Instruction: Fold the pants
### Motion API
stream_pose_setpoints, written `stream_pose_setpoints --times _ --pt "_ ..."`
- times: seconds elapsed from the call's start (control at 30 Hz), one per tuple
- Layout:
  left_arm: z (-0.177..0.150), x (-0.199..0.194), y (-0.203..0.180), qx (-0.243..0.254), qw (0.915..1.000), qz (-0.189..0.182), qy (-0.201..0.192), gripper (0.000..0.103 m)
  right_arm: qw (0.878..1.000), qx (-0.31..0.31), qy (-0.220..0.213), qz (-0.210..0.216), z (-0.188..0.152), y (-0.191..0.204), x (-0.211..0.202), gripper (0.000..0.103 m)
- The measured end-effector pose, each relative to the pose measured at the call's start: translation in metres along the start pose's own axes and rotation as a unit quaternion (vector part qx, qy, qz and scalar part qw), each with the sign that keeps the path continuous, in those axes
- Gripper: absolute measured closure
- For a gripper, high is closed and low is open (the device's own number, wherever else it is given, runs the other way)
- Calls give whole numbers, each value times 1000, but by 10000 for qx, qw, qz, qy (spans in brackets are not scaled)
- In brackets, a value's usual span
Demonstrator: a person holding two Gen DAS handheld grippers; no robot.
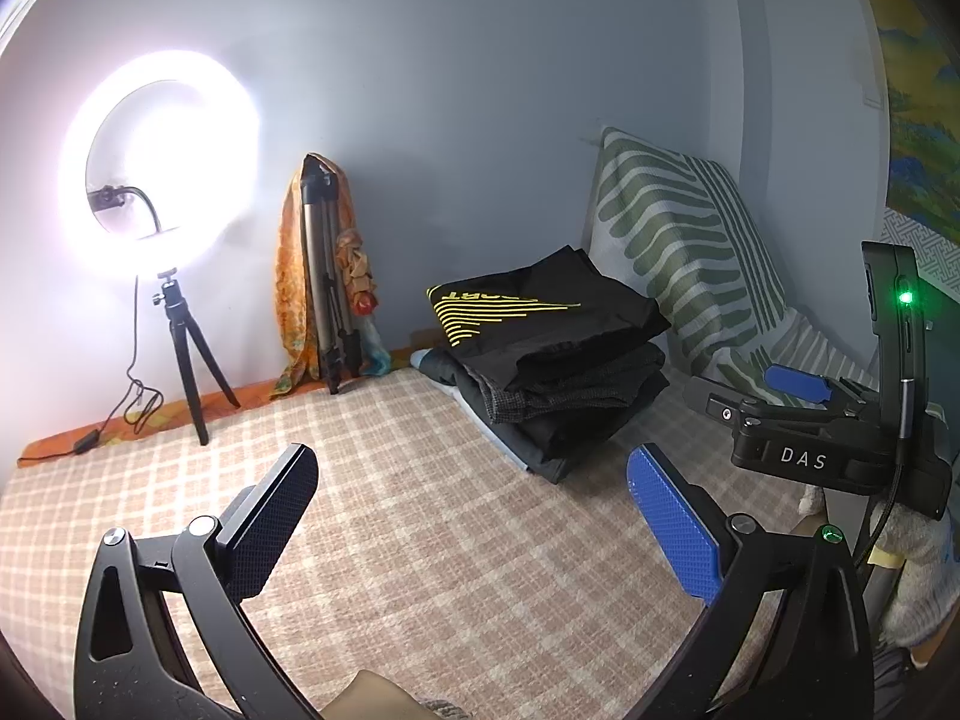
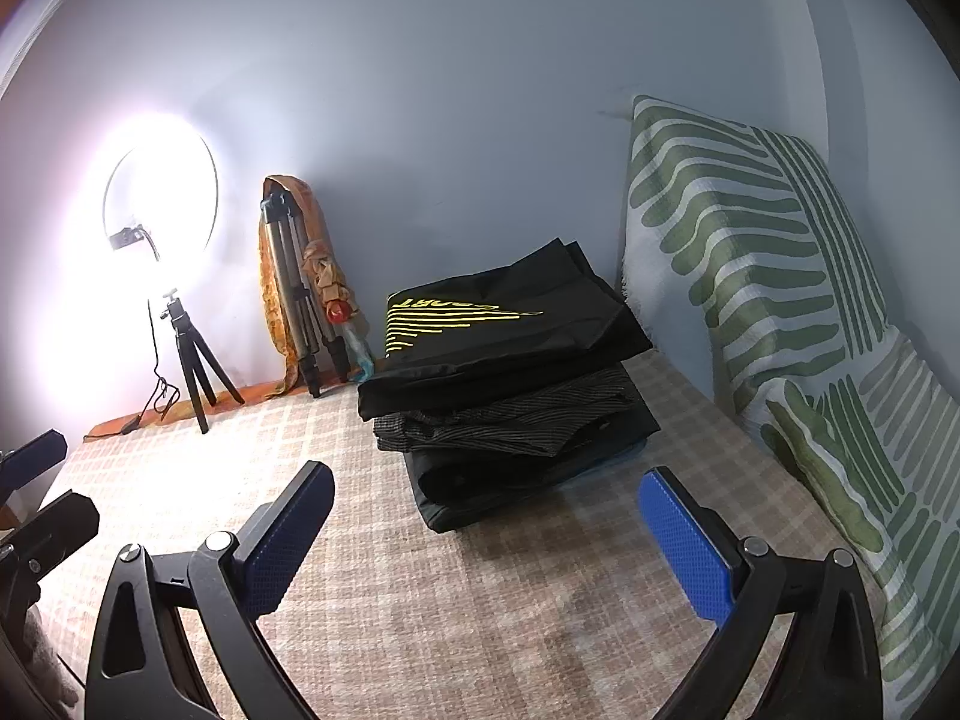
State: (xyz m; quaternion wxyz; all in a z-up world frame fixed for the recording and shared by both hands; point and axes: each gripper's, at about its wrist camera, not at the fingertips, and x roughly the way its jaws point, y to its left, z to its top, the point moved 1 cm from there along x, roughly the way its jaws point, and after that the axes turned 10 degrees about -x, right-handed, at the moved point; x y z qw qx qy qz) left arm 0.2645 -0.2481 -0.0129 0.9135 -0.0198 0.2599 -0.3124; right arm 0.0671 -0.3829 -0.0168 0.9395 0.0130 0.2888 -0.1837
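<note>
On checked bedcover (image 2: 480, 600) | folded dark pants (image 2: 504, 372) stacked | both hand-held grippers (image 1: 474, 522) (image 2: 486, 534) wide apart, empty

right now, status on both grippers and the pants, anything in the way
Left gripper open, empty. Right gripper open, empty. Folded pants stack on checked bedcover, untouched. Path clear; striped pillow to its right.

Folded pants stack (image 2: 504, 396) on bed (image 2: 480, 600), left of pillow (image 2: 768, 276).
</note>
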Motion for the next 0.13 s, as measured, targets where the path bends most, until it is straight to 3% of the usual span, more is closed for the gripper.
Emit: stream_pose_setpoints --times 0.13 --pt "0 0 -1 3 10000 -2 -11 0 10000 -3 2 5 0 0 0 0"
